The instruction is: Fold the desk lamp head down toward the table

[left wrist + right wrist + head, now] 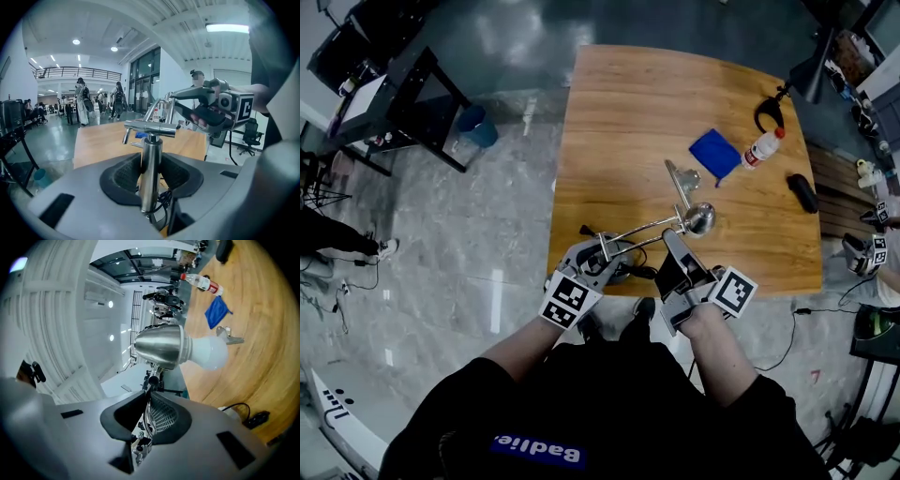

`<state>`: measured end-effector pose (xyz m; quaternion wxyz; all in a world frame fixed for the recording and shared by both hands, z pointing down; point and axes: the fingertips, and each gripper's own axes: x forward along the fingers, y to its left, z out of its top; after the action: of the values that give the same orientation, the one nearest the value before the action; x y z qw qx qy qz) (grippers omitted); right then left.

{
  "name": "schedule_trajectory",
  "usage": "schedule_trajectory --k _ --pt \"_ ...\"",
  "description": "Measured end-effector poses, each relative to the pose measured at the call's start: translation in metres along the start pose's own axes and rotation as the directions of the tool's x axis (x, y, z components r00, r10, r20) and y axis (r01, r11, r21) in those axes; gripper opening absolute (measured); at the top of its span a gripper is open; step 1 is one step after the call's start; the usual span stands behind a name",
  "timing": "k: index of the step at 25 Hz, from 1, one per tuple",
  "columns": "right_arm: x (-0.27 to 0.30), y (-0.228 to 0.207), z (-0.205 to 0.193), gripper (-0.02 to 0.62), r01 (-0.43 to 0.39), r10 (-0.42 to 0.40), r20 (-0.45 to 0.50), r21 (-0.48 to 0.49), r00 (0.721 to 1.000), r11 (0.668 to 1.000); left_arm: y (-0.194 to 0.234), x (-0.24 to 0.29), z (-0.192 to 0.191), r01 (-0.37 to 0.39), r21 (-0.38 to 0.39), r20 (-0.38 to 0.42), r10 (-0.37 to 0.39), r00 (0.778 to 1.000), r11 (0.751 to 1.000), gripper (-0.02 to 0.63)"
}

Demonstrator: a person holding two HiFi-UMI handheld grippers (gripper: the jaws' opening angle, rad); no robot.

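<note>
Our worry is the pinch on the thin metal. The desk lamp stands at the lower edge of the surface, in the lower middle of the head view, close to us. If the arm rods slide through the right gripper as we press down, the lamp head could swing freely. Its white bulb could then strike the wood. A stiff joint is the other risk. Pushing against it could drag or tip the whole lamp toward the near edge unless the post is kept steady.

The left gripper has its fingers set fairly wide. They close on the chrome post from both sides, and the dark pads appear to touch it. The right gripper's fingers are nearly pressed together and pinch the thin rods just below the lamp head. Nothing else sits between them.

The head sits right of centre in the head view, at the end of the curved arm. We judge it to be above the surface, not lying on it. A blue cloth and a bottle lie farther up the frame, well apart from it.
</note>
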<state>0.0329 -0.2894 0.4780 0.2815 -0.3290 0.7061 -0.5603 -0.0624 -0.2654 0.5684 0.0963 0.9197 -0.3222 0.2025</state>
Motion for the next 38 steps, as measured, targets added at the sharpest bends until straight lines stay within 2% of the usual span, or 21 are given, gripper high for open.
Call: schedule_trajectory --k 3,6,15,25,27,30,31,35,38 --pt "-0.004 -0.029 -0.001 0.044 0.014 -0.016 0.013 0.134 1.0 0.991 0.001 -0.001 0.0 -0.004 -0.001 -0.003 0.004 1.0 1.0 0.137" --pt "-0.007 -0.058 -0.008 0.058 0.022 -0.026 0.014 0.254 1.0 0.967 0.0 0.0 0.0 -0.009 -0.003 -0.009 0.008 1.0 1.0 0.137" --pt "-0.005 -0.101 -0.028 0.083 -0.016 0.01 0.018 0.395 1.0 0.918 0.001 0.001 -0.002 -0.026 0.008 -0.023 0.026 0.999 1.0 0.137" --pt "-0.004 -0.109 -0.034 0.095 -0.078 0.067 0.041 0.428 0.997 0.9 0.001 0.003 -0.002 -0.042 0.003 -0.042 0.042 0.998 0.999 0.137" --pt "-0.004 -0.105 -0.034 0.094 -0.118 0.108 0.048 0.441 0.993 0.889 0.001 0.004 -0.002 -0.044 0.014 -0.045 0.044 0.998 0.999 0.137" --pt "-0.007 -0.088 -0.034 0.156 -0.208 0.194 0.078 0.464 0.978 0.861 0.001 0.006 -0.002 -0.041 0.022 -0.046 0.042 0.998 0.999 0.137" --pt "-0.009 -0.081 -0.035 0.177 -0.221 0.208 0.079 0.458 0.975 0.861 0.001 0.006 -0.002 -0.037 0.024 -0.048 0.038 0.998 0.999 0.137" --pt "-0.029 -0.059 -0.054 0.199 -0.192 0.183 0.059 0.386 0.981 0.902 -0.001 0.001 -0.003 0.005 0.015 -0.047 -0.005 0.999 1.0 0.138" --pt "-0.047 -0.044 -0.068 0.199 -0.168 0.153 0.073 0.326 0.986 0.93 0.001 -0.015 0.002 0.025 -0.008 0.018 -0.025 1.0 1.0 0.14"
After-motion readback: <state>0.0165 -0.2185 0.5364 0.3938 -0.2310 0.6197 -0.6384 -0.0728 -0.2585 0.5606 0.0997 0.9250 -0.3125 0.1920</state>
